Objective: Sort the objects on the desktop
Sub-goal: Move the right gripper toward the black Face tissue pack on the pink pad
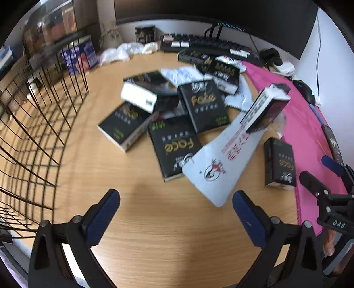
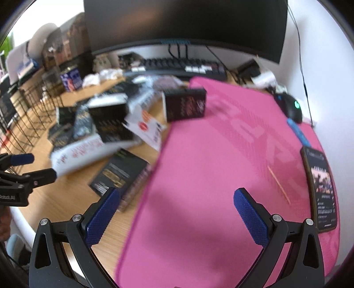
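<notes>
A heap of black "Face" tissue packs (image 1: 172, 115) lies on the wooden desk (image 1: 124, 223), with a white printed pouch (image 1: 221, 159) leaning over them and a dark box (image 1: 267, 106) propped on its top. One pack (image 1: 279, 162) stands apart at the pink mat's edge. My left gripper (image 1: 176, 200) is open and empty, above bare desk in front of the heap. My right gripper (image 2: 177, 199) is open and empty over the pink mat (image 2: 221, 177); a black pack (image 2: 119, 175) lies by its left finger. The dark box (image 2: 184, 107) stands beyond.
A black wire basket (image 1: 37, 124) stands at the left. A monitor (image 1: 221, 11), keyboard (image 1: 212, 45) and mouse (image 1: 306, 90) are at the back and right. A phone (image 2: 320, 190) and a thin stick (image 2: 278, 185) lie on the mat. White crumpled wrappers (image 1: 124, 52) lie at the back.
</notes>
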Demonstrator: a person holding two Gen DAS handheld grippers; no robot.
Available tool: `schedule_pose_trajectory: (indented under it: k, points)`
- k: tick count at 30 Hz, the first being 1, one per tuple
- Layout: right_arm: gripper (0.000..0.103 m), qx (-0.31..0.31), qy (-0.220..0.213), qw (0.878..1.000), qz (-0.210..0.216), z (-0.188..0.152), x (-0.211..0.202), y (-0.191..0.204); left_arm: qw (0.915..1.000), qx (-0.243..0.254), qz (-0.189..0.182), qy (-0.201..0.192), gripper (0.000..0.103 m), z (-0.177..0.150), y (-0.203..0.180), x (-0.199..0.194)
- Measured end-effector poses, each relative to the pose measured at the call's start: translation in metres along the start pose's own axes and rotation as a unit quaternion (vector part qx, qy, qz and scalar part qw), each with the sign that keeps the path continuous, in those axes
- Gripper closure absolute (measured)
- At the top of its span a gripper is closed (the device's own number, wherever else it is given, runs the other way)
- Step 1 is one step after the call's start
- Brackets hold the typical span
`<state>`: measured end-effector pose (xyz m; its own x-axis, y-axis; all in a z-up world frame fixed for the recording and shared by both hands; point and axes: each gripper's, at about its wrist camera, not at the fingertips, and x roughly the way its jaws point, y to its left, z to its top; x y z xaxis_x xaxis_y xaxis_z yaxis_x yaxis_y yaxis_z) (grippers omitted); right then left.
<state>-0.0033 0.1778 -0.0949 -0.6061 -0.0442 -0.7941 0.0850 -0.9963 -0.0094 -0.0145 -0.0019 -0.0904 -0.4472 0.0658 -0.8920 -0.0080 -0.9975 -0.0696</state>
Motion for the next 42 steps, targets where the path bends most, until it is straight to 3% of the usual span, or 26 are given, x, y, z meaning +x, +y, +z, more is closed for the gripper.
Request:
schedule_pose_trajectory:
  k: [7, 23, 27, 32, 38, 42]
  points:
    - [0.000, -0.004, 0.016, 1.000, -0.008, -0.005, 0.014, -0.004, 0.9997, 0.016, 0.015, 0.008, 0.002, -0.001, -0.001, 0.009]
    - [0.000, -0.019, 0.015, 1.000, -0.019, -0.007, 0.016, 0.000, 0.9987, 0.026, 0.019, -0.040, 0.000, -0.007, 0.000, 0.008]
    - [0.000, -0.017, 0.021, 0.999, -0.020, -0.008, 0.016, 0.001, 0.9990, 0.035, 0.014, -0.023, 0.000, -0.005, 0.001, 0.008]
    - [0.000, -0.018, 0.028, 0.999, -0.011, -0.007, 0.014, 0.001, 0.9990, 0.036, -0.002, -0.024, 0.000, -0.002, 0.002, -0.003]
    - [0.000, -0.024, 0.012, 0.999, 0.029, 0.001, -0.007, 0.022, 0.9961, 0.045, 0.049, -0.058, 0.000, 0.002, 0.006, -0.025]
    - [0.000, -0.032, 0.006, 0.999, 0.044, 0.008, -0.008, 0.044, 0.9964, 0.043, 0.046, -0.057, 0.000, 0.002, 0.012, -0.027]
